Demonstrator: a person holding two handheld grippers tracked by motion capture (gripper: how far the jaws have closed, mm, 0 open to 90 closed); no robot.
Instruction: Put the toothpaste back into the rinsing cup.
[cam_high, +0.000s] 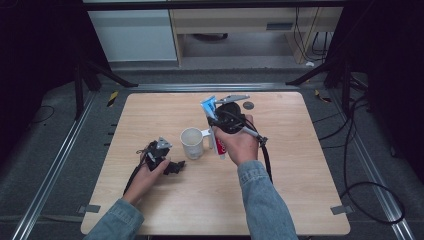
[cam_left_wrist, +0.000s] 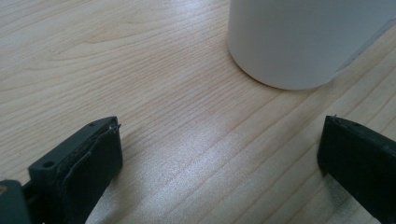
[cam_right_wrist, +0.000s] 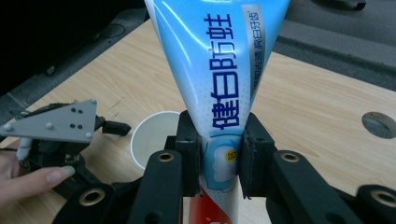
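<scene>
wooden table (cam_high: 300, 200) | grey floor (cam_high: 50, 150) | pale cabinet (cam_high: 132, 32) behind | dark surroundings

Left gripper (cam_high: 175, 166), at lower left of the high view, rests low with jaws spread wide, while the right gripper (cam_right_wrist: 219, 158), right of centre, has its jaws clamped, forearms entering from below.

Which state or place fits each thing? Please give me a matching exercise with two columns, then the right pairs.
Things:
1. blue and white toothpaste tube
2. white paper cup
3. left gripper
4. round dark hole in the wooden table

States or places:
A. open, low over the table beside the cup
B. clamped between the right gripper's jaws
C. standing upright, empty
D. near the table's far edge

Pairs: 1-B, 2-C, 3-A, 4-D
</scene>
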